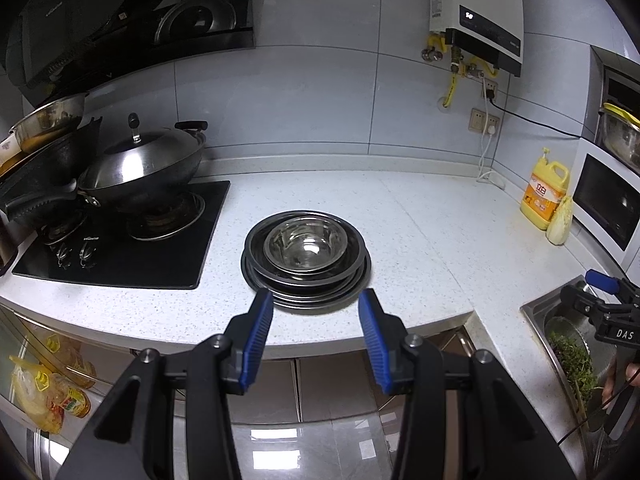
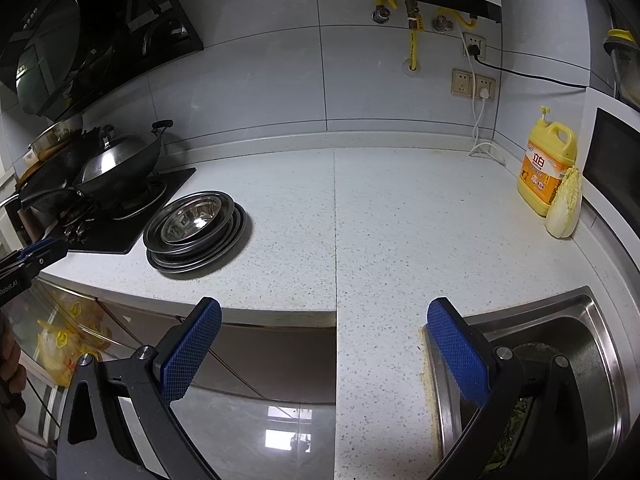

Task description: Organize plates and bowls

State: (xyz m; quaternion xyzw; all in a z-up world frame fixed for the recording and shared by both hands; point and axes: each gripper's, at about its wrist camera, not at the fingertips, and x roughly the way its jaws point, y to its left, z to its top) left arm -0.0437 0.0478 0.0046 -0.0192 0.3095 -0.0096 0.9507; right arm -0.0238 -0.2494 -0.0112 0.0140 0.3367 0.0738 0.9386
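Stacked steel plates (image 1: 306,284) sit at centre frame in the left wrist view, on the white speckled surface (image 1: 420,240), just right of the black gas hob (image 1: 120,248). Two steel bowls (image 1: 306,245) are nested one inside the other on top of the stack. In the right wrist view the same stack appears at middle left, close to the front edge of the surface.

Left gripper (image 1: 316,304) hangs at the near side of the stack, its blue-padded jaws standing partly apart with nothing between them; the pads are clear of the plate rims. Right gripper (image 2: 324,312) is at lower frame in its own view, jaws spread wide and empty, positioned over the front edge of the surface, with the steel sink (image 2: 580,340) just to its right. Greens lie in the sink.

A lidded wok (image 1: 140,168) rests on the right burner of the hob, with darker pans at the left edge of the frame. A yellow detergent jug (image 2: 546,168) stands at right frame, with a piece of cabbage (image 2: 565,204) leaning against it. A water heater (image 1: 476,12) is mounted on the tiled wall at upper right.
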